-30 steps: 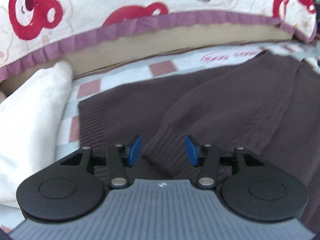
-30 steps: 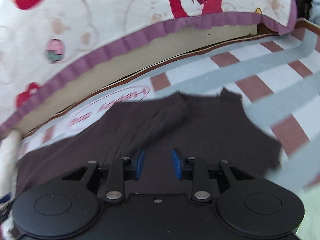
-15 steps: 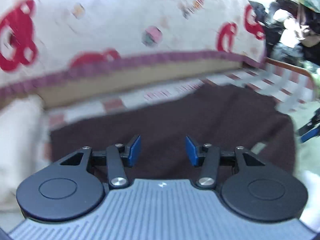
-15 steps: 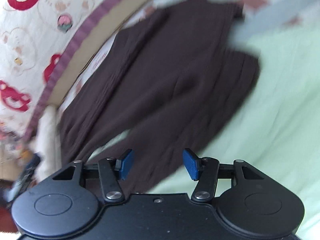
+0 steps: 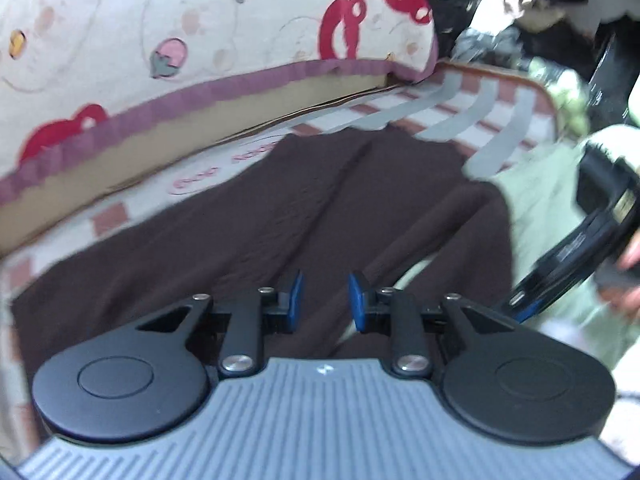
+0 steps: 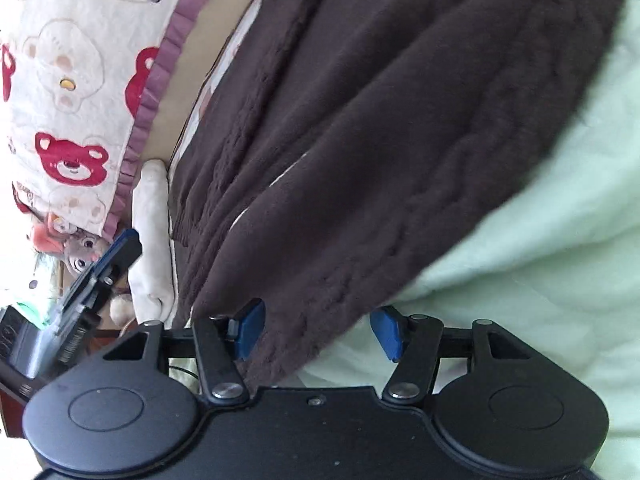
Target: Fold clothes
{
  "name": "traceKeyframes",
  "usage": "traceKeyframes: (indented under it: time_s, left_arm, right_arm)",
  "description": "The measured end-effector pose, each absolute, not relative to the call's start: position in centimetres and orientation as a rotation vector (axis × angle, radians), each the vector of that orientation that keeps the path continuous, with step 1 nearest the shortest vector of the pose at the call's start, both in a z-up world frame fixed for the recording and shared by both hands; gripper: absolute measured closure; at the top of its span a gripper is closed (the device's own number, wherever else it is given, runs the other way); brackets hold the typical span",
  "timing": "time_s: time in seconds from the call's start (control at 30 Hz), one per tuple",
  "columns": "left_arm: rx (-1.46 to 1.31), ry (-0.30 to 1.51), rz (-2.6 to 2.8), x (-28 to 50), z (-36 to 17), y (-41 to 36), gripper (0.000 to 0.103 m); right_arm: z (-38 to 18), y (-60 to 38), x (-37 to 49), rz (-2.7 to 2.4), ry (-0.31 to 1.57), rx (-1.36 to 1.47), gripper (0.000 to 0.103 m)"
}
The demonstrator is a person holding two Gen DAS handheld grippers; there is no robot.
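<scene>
A dark brown knit sweater (image 5: 280, 216) lies spread on the bed, one sleeve folded across its body. My left gripper (image 5: 325, 300) is open and empty, hovering over the sweater's near part. My right gripper (image 6: 318, 330) is open wide, its jaws either side of the near sleeve (image 6: 360, 208), with the fabric between them but not pinched. The right gripper's body also shows in the left wrist view (image 5: 600, 224) at the far right, and the left gripper shows in the right wrist view (image 6: 100, 276) at the left edge.
A bear-print quilt with a purple ruffle (image 5: 160, 40) lies along the back. A pale green blanket (image 6: 540, 240) lies under the sweater's right side. The checked sheet (image 5: 460, 100) shows behind. A white pillow (image 6: 150, 240) lies at the left. Dark clutter (image 5: 520, 8) sits past the bed.
Both grippers pulled back and swung right. The right gripper opened wider and came low over the sleeve by the green blanket. The sweater has stayed spread out on the bed.
</scene>
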State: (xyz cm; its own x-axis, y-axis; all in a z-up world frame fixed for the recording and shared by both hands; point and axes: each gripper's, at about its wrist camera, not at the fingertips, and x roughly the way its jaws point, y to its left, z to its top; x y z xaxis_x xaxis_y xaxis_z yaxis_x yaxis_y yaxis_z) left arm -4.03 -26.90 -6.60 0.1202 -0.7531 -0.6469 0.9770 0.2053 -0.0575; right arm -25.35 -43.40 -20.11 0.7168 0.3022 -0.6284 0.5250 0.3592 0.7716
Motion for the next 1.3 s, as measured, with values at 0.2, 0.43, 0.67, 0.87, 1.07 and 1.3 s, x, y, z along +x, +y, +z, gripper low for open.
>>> traceKeyframes:
  time_s: [0.2, 0.43, 0.67, 0.87, 1.07, 1.3]
  left_arm:
    - [0.481, 0.566, -1.334, -5.4, -5.9, -27.6, 0.075]
    - [0.490, 0.590, -1.354, -5.8, -5.4, -28.1, 0.057]
    - [0.479, 0.722, -1.407, -6.3, -7.7, -29.1, 0.047]
    - [0.477, 0.850, -1.338, -4.6, -9.2, -29.5, 0.092]
    - [0.438, 0.704, -1.169, -3.4, -5.2, -29.3, 0.092]
    - [0.499, 0.630, -1.013, -1.0, -5.4, -32.1, 0.092]
  right_arm:
    - [-16.6, -44.0, -24.7, -0.112, 0.619, 1.100, 0.091]
    - [-12.9, -45.3, -20.9, -0.062, 0.535, 0.972, 0.091]
    - [-11.6, -45.3, -18.4, -0.072, 0.518, 0.891, 0.091]
    - [-11.4, -45.8, -19.9, -0.066, 0.487, 0.915, 0.091]
    - [-12.1, -46.7, -20.5, -0.051, 0.454, 0.970, 0.092]
    - [-12.7, -46.5, -21.1, -0.189, 0.639, 0.732, 0.062]
